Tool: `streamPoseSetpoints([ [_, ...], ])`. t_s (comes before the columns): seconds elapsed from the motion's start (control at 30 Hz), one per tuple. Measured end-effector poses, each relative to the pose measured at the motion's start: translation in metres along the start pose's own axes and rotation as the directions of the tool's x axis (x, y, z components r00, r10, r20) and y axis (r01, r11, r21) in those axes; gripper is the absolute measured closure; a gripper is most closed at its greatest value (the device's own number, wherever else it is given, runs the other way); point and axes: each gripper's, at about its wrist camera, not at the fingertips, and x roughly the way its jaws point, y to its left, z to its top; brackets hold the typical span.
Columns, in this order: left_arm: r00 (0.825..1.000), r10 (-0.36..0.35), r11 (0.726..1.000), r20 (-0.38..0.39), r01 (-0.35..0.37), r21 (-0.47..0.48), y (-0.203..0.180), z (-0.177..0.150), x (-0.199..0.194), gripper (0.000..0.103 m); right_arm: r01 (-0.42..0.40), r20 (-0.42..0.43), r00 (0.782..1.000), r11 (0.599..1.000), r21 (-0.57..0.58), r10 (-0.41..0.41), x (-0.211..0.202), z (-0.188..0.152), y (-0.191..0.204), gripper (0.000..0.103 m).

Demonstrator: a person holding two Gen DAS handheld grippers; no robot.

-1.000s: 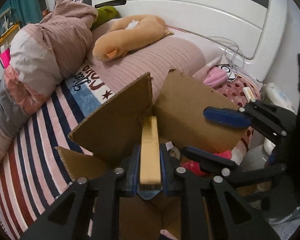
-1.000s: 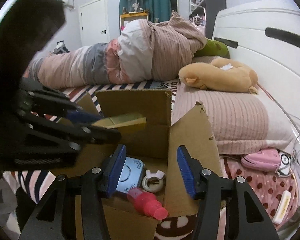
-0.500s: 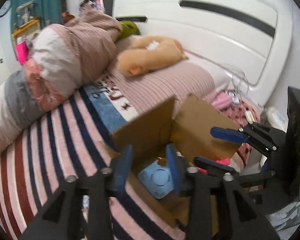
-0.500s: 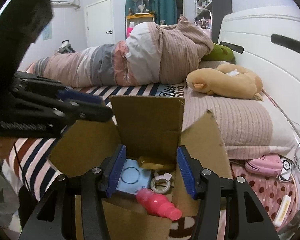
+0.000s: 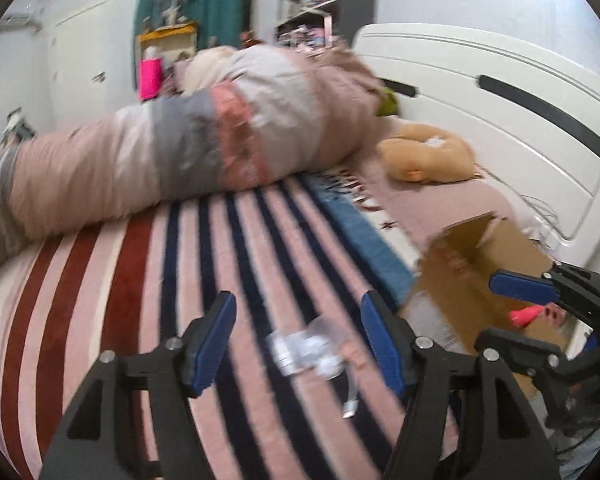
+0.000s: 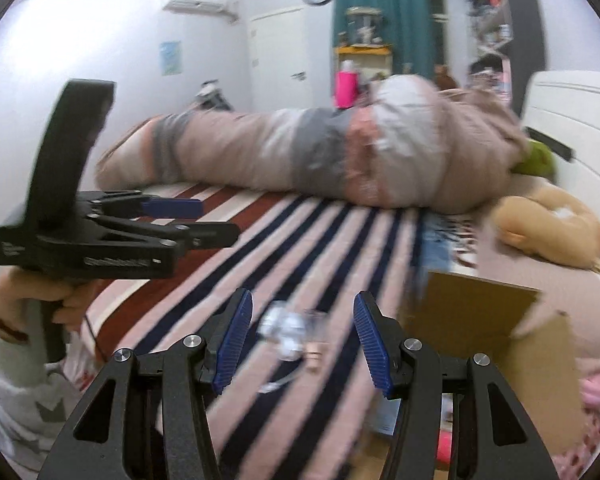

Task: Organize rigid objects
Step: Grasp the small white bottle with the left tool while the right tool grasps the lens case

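A clear crumpled plastic object (image 5: 308, 348) lies on the striped bed cover, blurred; it also shows in the right wrist view (image 6: 288, 330), with a small tan piece (image 6: 314, 354) beside it. My left gripper (image 5: 300, 344) is open and empty, just short of it. My right gripper (image 6: 300, 340) is open and empty, facing the same object. An open cardboard box (image 5: 476, 276) stands at the right, holding a pink item (image 5: 526, 316); the box also shows in the right wrist view (image 6: 480, 320).
A rolled duvet (image 5: 188, 152) lies across the far side of the bed. A tan plush toy (image 5: 428, 156) rests near the white headboard (image 5: 500, 120). The left gripper (image 6: 172, 220) appears at the left of the right wrist view.
My left gripper let the yellow block go into the box, opened, and swung left to the bed. My right gripper also turned left from the box toward the clear plastic object.
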Motion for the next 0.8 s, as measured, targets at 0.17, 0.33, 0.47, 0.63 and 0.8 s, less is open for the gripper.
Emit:
streamPoseSetpoints([
  [0.17, 0.997, 0.030, 0.996, -0.072, -0.036, -0.082, 0.045, -0.035, 0.034, 0.041, -0.005, -0.115, 0.993, 1.000, 0.026, 0.008, 0.067, -0.006, 0.027, 0.054],
  [0.33, 0.988, -0.008, 0.991, -0.152, -0.013, -0.134, 0.062, -0.064, 0.078, 0.041, 0.054, -0.220, 0.975, 0.989, 0.135, -0.024, 0.132, -0.038, 0.011, 0.054],
  [0.47, 0.978, -0.052, 0.987, -0.201, 0.020, -0.158, 0.060, -0.076, 0.113, 0.042, 0.038, -0.268, 0.963, 0.984, 0.173, 0.010, 0.166, -0.058, -0.005, 0.055],
  [0.63, 0.965, -0.113, 0.979, -0.237, 0.068, -0.192, 0.051, -0.077, 0.149, 0.050, 0.068, -0.284, 0.958, 0.990, 0.124, -0.030, 0.191, -0.069, -0.006, 0.058],
  [0.8, 0.954, -0.162, 0.969, -0.251, 0.106, -0.225, 0.039, -0.076, 0.180, 0.067, 0.106, -0.272, 0.958, 0.993, 0.061, -0.086, 0.197, -0.071, -0.003, 0.059],
])
